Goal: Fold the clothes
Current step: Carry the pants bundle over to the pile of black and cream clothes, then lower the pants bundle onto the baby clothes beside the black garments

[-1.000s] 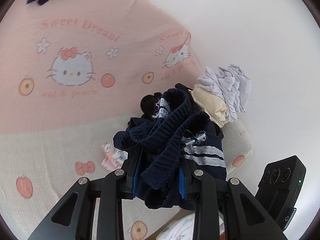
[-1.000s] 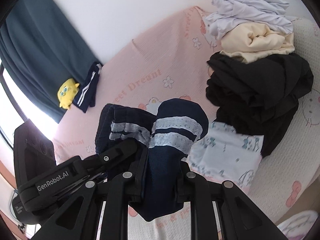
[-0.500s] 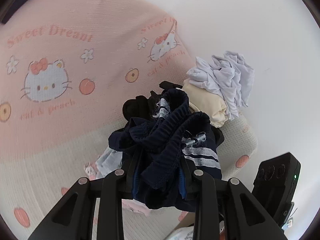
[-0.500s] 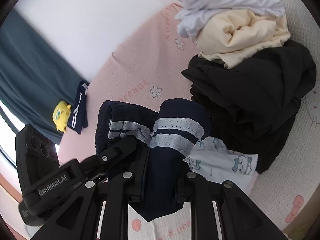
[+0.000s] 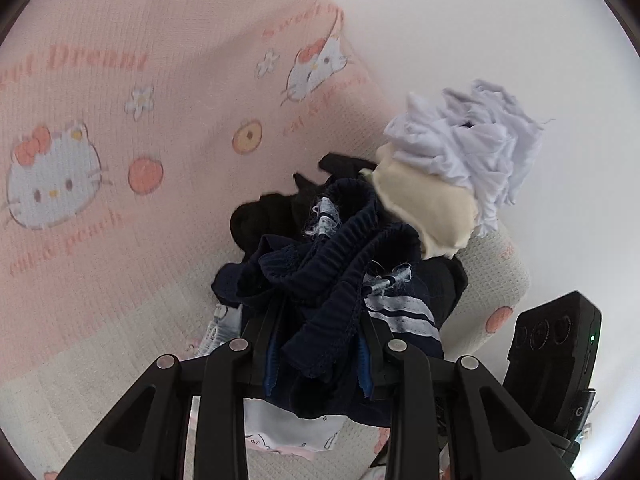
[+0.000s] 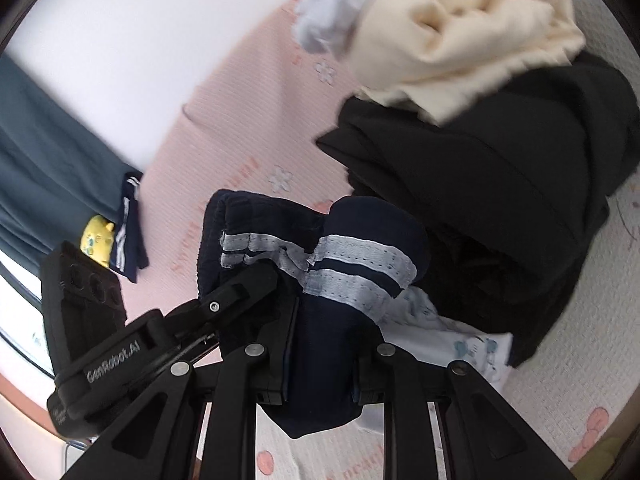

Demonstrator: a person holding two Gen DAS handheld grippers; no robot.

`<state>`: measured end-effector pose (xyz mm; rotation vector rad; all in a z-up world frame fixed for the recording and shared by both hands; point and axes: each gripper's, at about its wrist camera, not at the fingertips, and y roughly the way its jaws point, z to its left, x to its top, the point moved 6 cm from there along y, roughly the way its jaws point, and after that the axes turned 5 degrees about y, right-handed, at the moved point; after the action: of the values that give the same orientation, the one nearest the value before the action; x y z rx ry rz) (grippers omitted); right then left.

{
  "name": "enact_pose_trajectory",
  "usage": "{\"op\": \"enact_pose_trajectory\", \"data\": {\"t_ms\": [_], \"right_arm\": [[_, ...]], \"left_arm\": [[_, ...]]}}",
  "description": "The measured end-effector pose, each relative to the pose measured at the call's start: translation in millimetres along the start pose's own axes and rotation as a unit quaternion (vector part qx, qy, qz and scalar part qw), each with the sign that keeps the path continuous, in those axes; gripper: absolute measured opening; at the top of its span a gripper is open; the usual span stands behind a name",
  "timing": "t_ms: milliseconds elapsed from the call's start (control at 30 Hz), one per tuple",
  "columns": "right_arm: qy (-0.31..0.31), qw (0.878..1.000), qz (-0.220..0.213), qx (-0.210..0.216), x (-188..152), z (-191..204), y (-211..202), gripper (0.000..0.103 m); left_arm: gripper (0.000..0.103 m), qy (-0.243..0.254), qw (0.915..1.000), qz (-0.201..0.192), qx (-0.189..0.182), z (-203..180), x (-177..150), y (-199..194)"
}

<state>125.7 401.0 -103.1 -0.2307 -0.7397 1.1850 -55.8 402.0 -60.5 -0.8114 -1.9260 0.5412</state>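
Both claws are clamped on the same navy striped garment (image 6: 352, 276). The left claw (image 5: 316, 344) pinches its bunched ribbed edge, and the right claw (image 6: 324, 344) pinches a fold with two pale stripes. The right claw's jaws have just been opening slightly, with cloth between them. The bundle hangs just above the bed (image 5: 100, 260) — the pile of black (image 6: 500, 208), cream (image 6: 460, 36) and white clothes (image 5: 472, 140) lies far and to the right. The right claw is probably nearer it, so any set-down goes that way.
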Motion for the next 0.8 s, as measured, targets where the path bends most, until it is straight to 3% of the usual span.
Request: {"op": "enact_pose_trajectory", "data": {"t_ms": [167,433,667,800], "right_arm": [[0.019,1.0,0.012,-0.018,-8,-25,2,0.021],[0.03,0.998,0.037,-0.05,-24,-53,16,0.021],[0.026,0.996,0.05,-0.071,-29,-62,24,0.021],[0.016,0.996,0.05,-0.076,-31,-61,24,0.022]], "left_arm": [[0.027,-0.04,0.9981,0.031,-0.036,16,-14,21],[0.027,-0.05,0.9956,0.078,-0.016,33,-42,48],[0.028,-0.054,0.9944,0.089,0.016,41,-61,63],[0.029,-0.064,0.994,0.087,0.014,42,-63,62]]}}
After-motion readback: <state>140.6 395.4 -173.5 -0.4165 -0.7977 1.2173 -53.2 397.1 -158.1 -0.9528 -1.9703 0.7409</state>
